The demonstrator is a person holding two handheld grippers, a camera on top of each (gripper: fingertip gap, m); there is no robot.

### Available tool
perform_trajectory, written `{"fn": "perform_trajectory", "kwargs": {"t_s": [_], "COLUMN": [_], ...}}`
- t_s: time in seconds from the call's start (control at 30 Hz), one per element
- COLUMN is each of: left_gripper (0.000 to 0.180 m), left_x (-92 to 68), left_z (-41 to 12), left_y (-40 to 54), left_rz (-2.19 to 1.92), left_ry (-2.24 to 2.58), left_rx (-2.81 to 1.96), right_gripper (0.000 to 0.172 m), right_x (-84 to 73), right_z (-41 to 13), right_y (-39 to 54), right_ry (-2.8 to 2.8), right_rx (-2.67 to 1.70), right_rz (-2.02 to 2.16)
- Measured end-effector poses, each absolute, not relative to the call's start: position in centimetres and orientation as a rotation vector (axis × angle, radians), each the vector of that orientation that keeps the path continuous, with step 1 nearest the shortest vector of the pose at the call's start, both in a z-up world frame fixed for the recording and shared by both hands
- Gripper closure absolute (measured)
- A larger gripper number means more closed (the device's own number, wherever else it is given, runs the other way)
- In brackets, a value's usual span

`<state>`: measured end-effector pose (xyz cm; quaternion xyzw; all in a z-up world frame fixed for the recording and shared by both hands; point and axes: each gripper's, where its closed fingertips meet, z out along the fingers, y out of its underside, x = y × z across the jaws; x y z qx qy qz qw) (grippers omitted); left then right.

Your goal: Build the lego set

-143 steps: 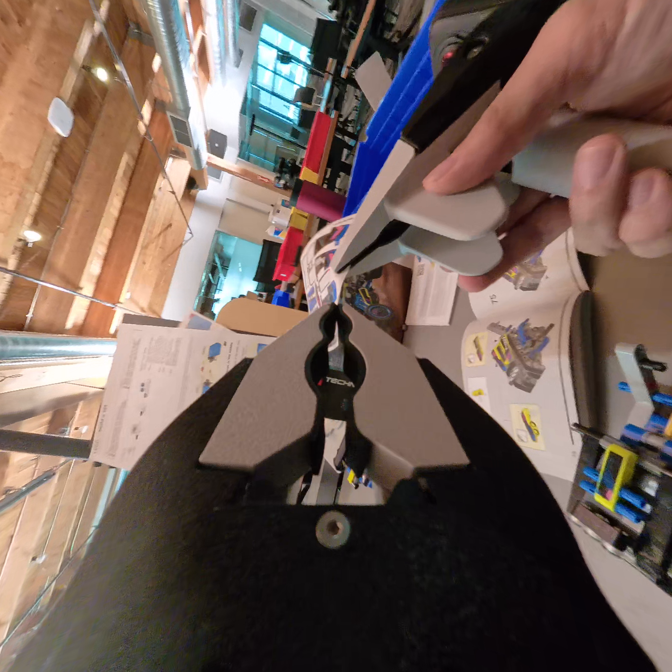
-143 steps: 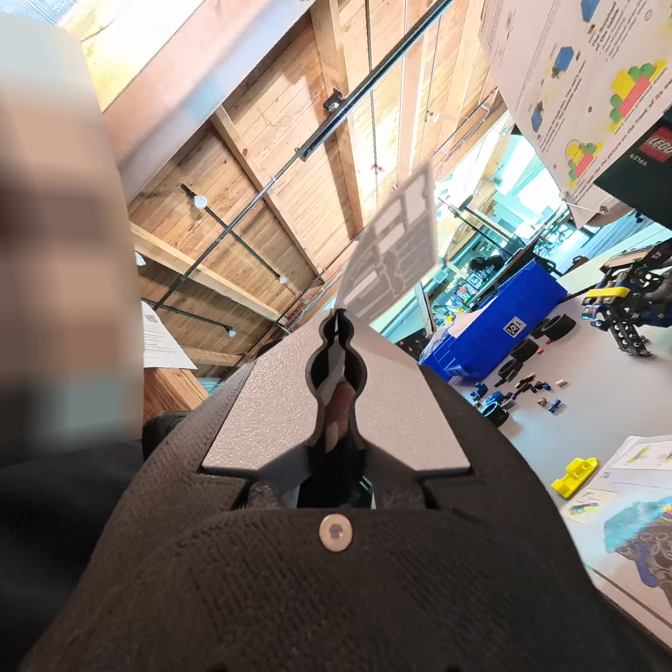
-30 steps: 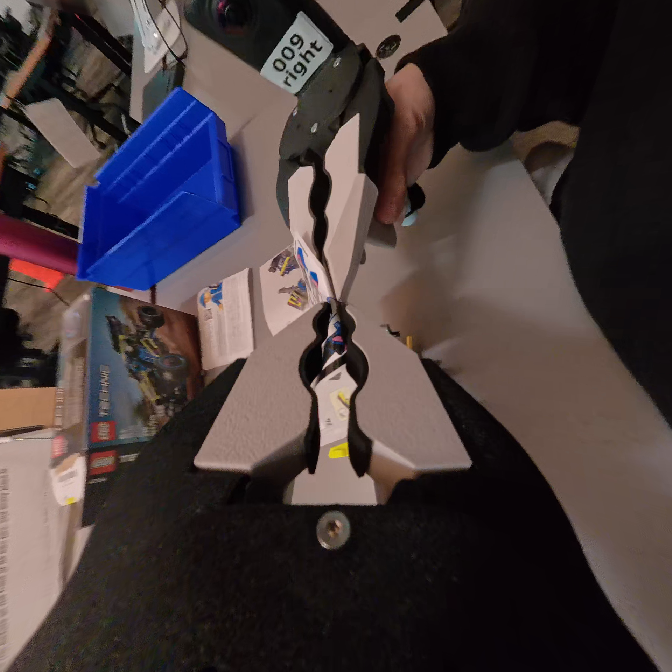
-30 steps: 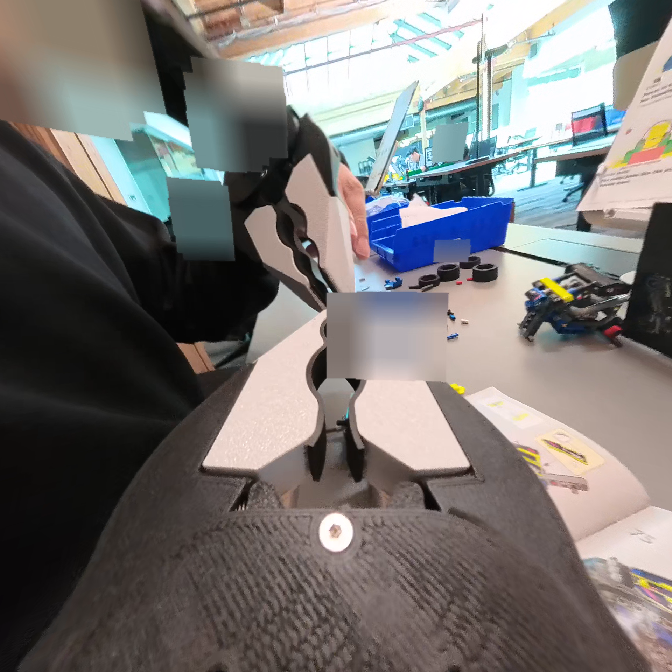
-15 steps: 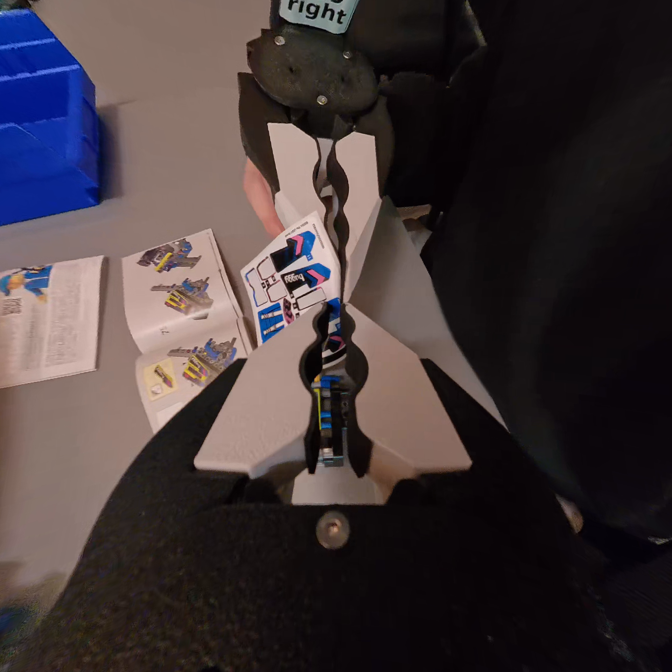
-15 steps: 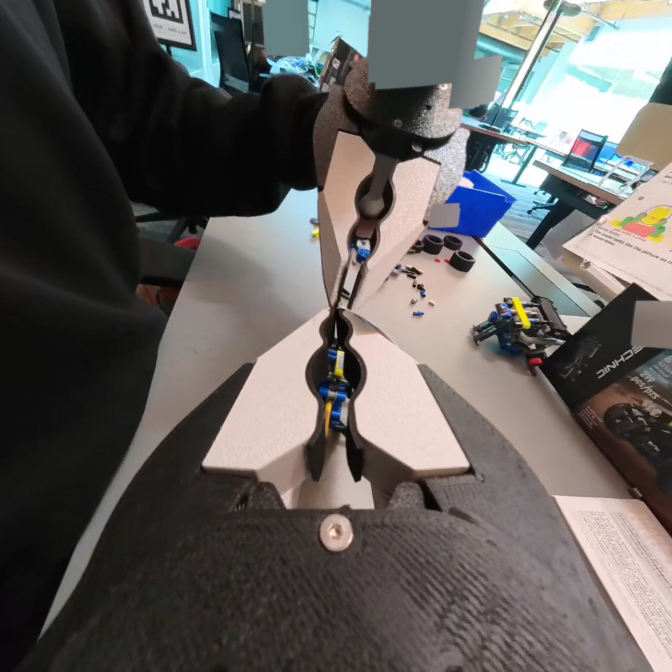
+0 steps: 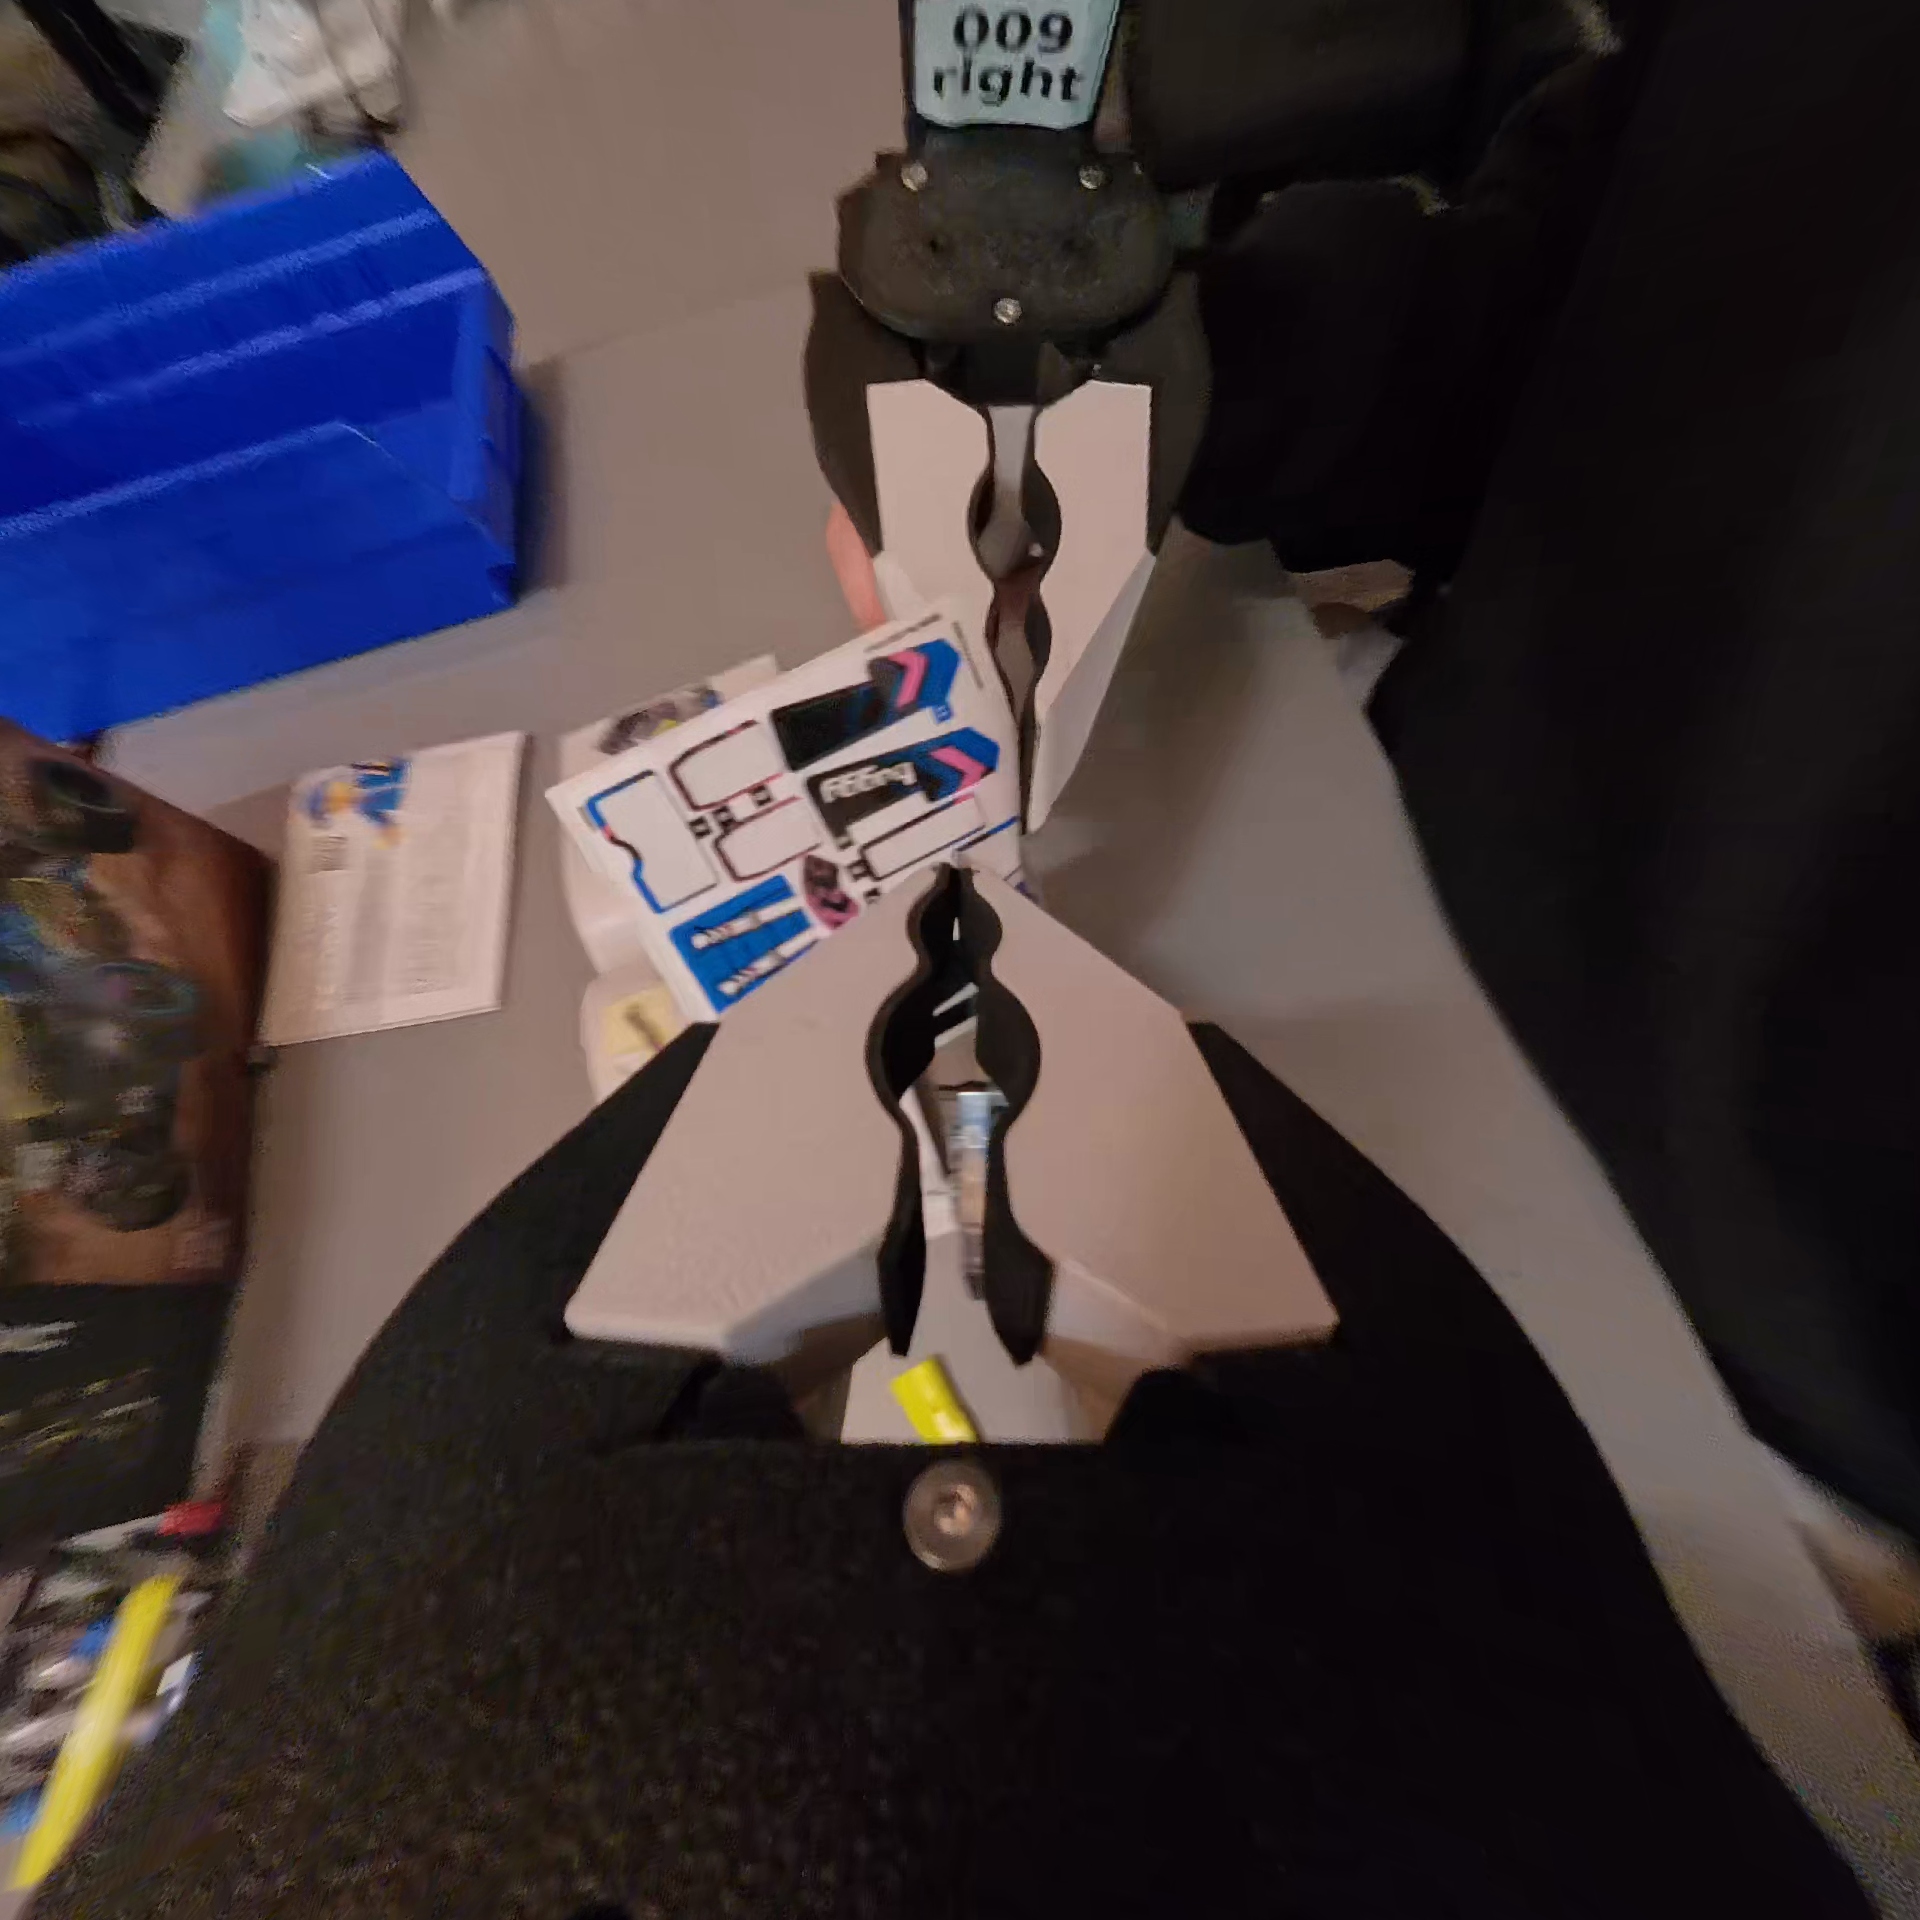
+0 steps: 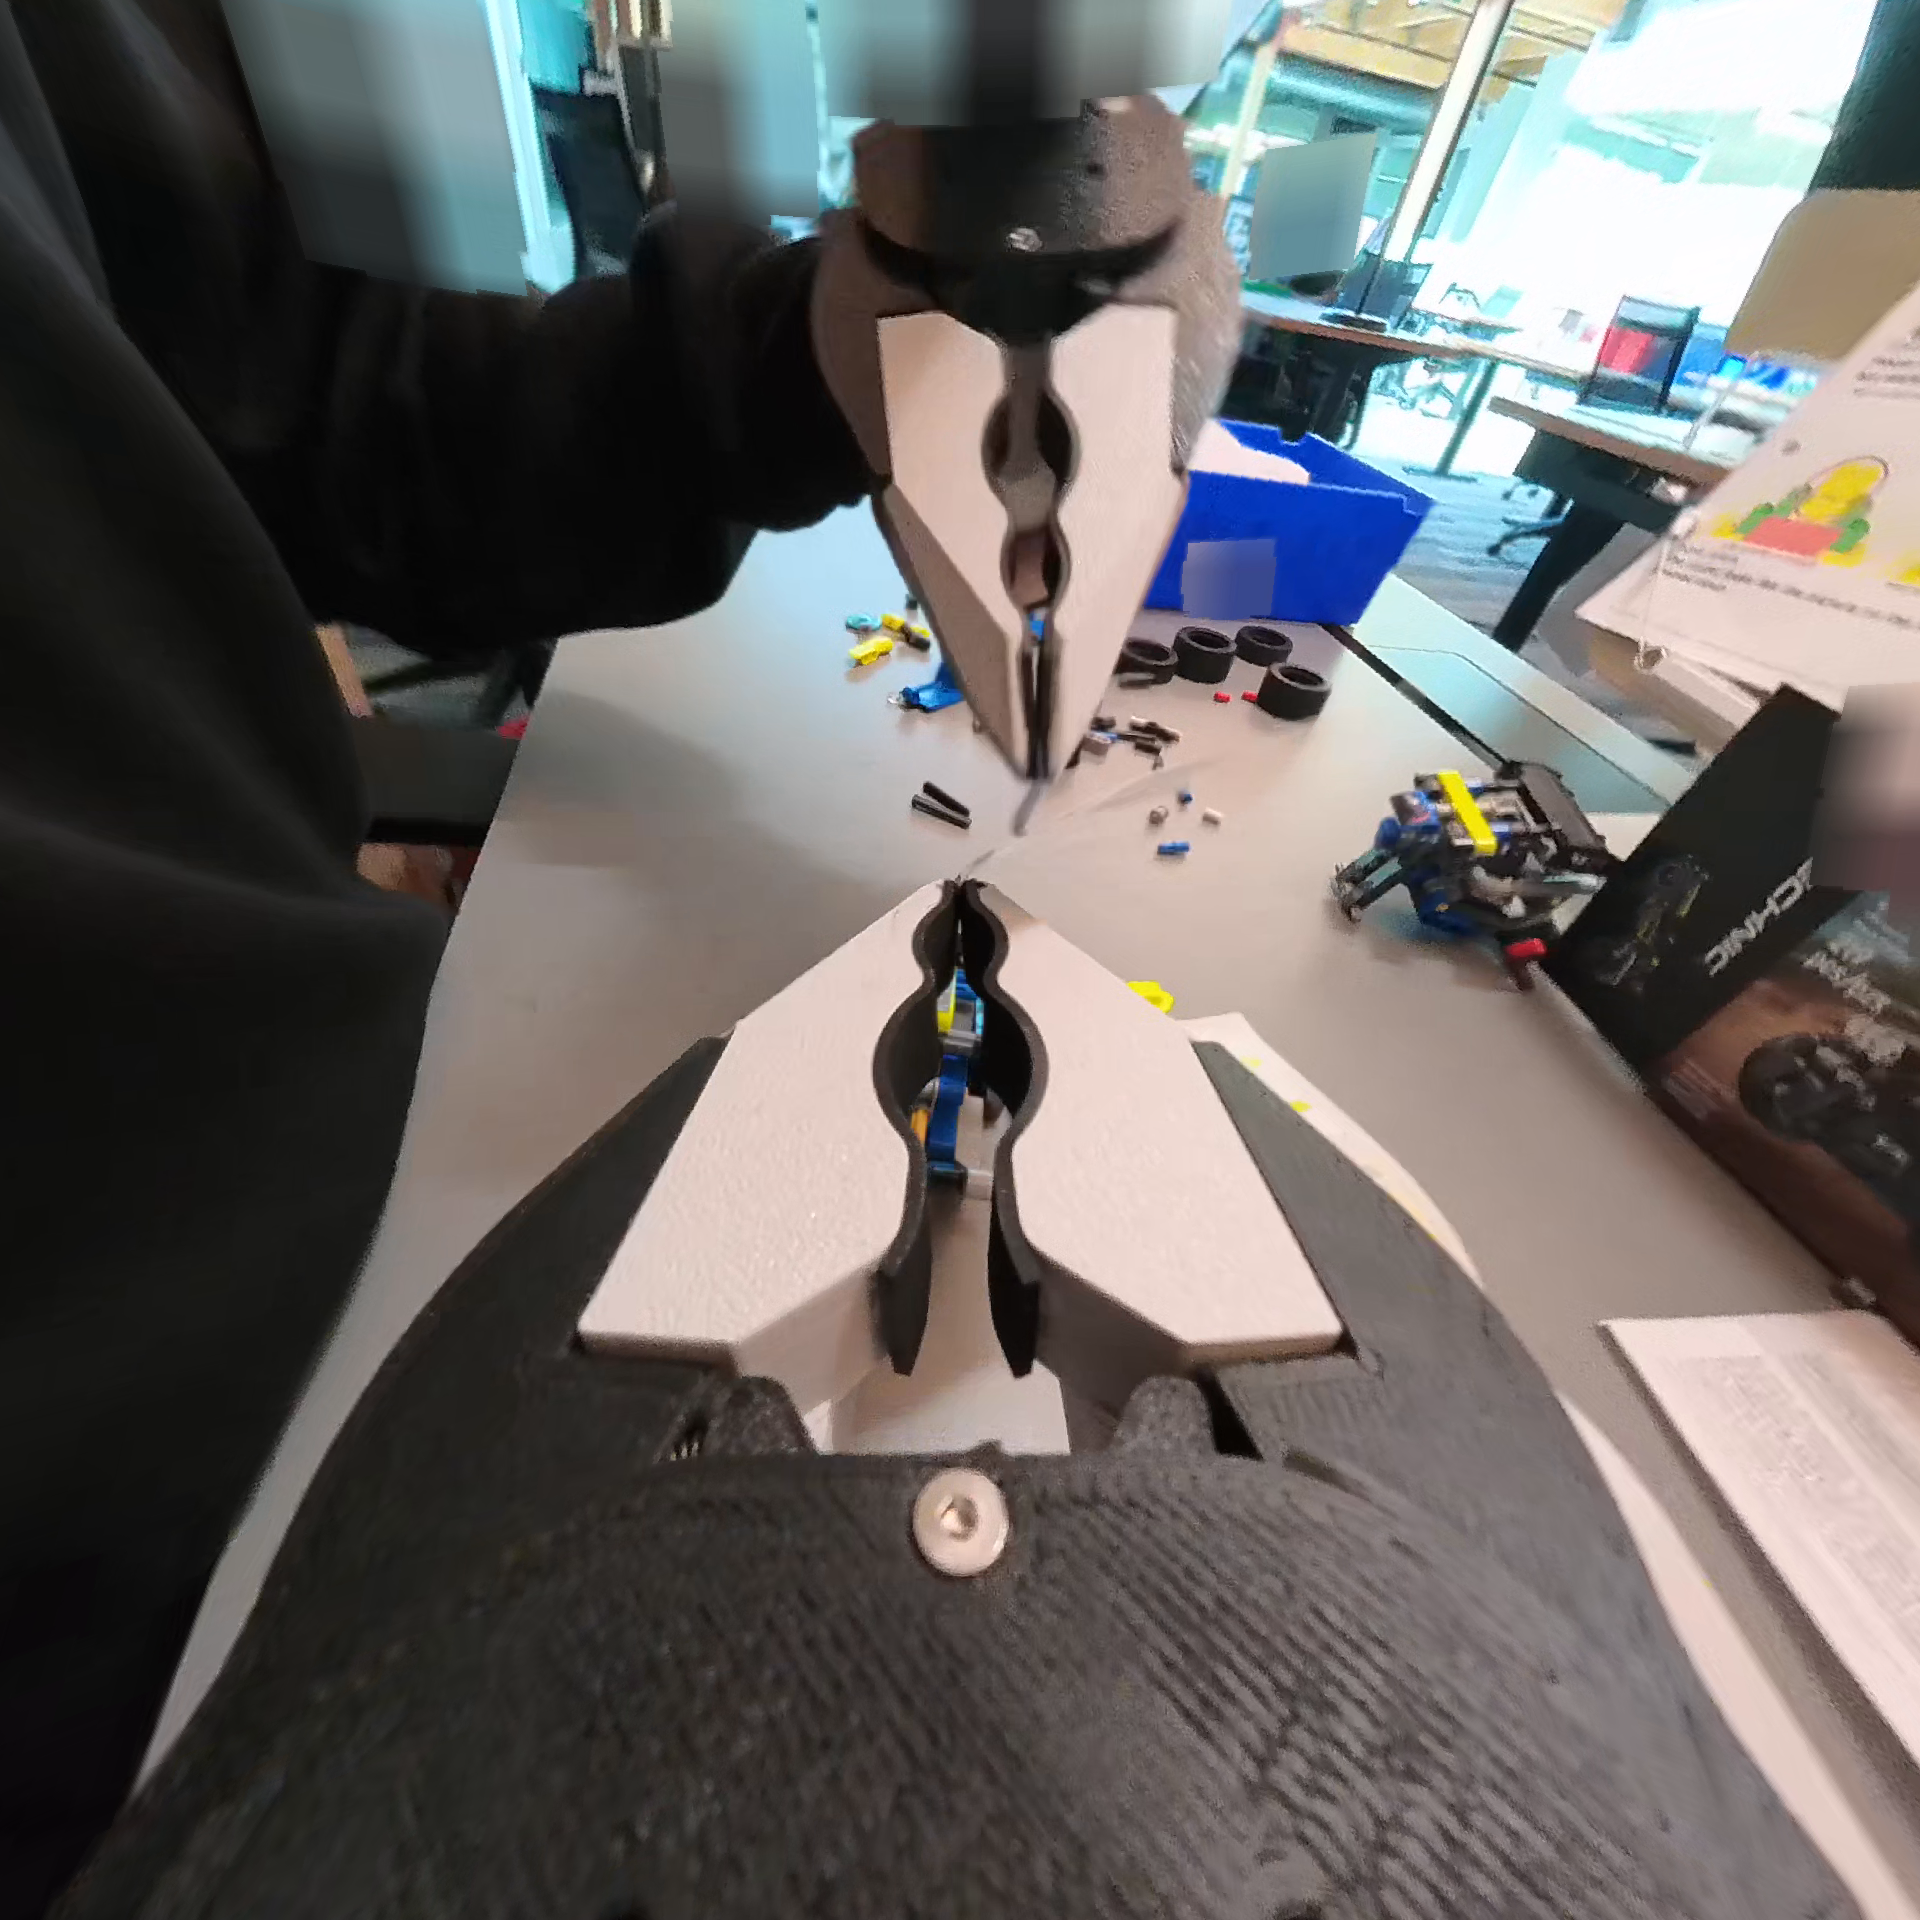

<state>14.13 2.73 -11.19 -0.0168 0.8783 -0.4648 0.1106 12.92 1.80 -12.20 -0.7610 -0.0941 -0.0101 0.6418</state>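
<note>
Box (image 7: 114, 997) blurred, cut off left

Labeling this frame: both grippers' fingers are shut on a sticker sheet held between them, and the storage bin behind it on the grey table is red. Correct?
Not quite: the storage bin is blue, not red, as the left wrist view shows. The rest holds: the left gripper and the right gripper each have their fingers shut on the sticker sheet, above the grey table.

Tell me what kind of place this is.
Probably a shared workshop or open office used for building brick kits: a grey table strewn with small parts, loose black tyres, a half-built blue and yellow model, with more desks by large windows beyond.
</note>
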Motion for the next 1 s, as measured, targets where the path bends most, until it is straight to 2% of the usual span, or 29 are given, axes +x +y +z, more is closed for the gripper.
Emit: {"fn": "perform_trajectory", "kwargs": {"t_s": [0.03,0.2,0.5,0.7,0.77,0.9,1.0], "left_gripper": [0.18,0.18,0.18,0.18,0.18,0.18,0.18], "left_x": [15.0,18.2,15.7,14.9,14.7,13.9,14.0], "left_z": [-10.7,-8.7,-16.2,-17.0,-17.5,-18.3,-19.4], "left_y": [3.3,7.4,11.7,12.3,12.6,13.3,14.6], "left_rz": [-1.336,-1.232,-0.893,-0.658,-0.599,-0.426,-0.404], "left_ry": [2.513,2.237,2.165,2.035,2.003,1.865,1.888], "left_rx": [-0.064,-0.21,0.017,0.205,0.288,0.558,0.593], "right_gripper": [0.172,0.172,0.172,0.172,0.155,0.107,0.101], "right_x": [13.6,18.1,23.2,23.5,24.3,26.0,27.2], "right_z": [-12.3,-12.4,-16.2,-17.3,-18.4,-20.5,-17.8], "right_y": [1.6,0.5,1.4,2.2,1.6,-1.6,-2.7], "right_ry": [-0.163,0.146,0.288,0.37,0.492,0.651,0.506], "right_rx": [-1.726,-1.627,-1.726,-1.755,-1.792,-2.004,-2.123], "right_rz": [0.002,0.192,0.432,0.456,0.516,0.388,-0.022]}}
